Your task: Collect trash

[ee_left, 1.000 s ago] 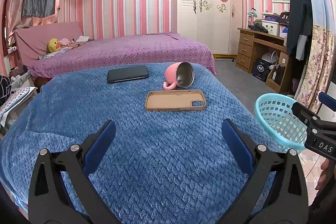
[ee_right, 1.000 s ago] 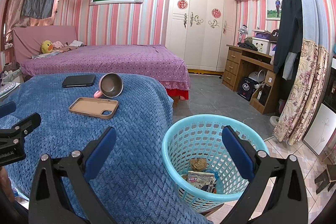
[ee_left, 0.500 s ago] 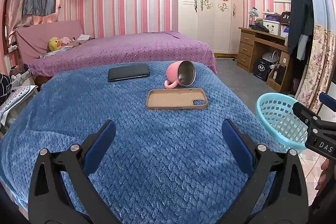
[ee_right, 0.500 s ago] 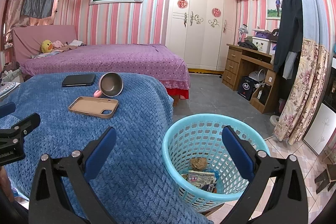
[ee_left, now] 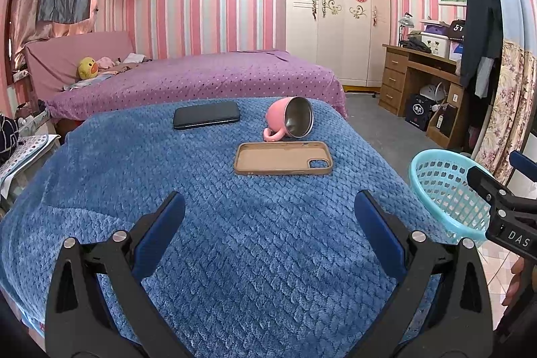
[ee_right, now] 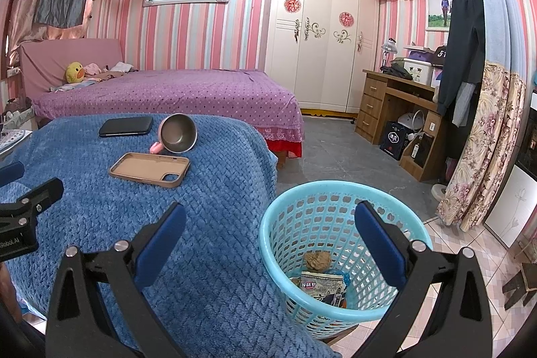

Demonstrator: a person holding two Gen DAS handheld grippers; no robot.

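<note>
Left wrist view shows the left gripper (ee_left: 268, 220) spread empty over a blanket (ee_left: 235, 240) bare of litter, barely shifted from a second ago, while right wrist view finds the right gripper (ee_right: 270, 232) released above the basket (ee_right: 335, 190), trash (ee_right: 319, 277) inside, likely finished: withdraw cleanly.

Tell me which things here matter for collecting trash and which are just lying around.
For the job:
- turquoise basket
- crumpled paper in it
- snack wrapper in it

Just lying about, on the blue blanket:
- black phone
- pink mug, tipped over
- tan phone case
</note>
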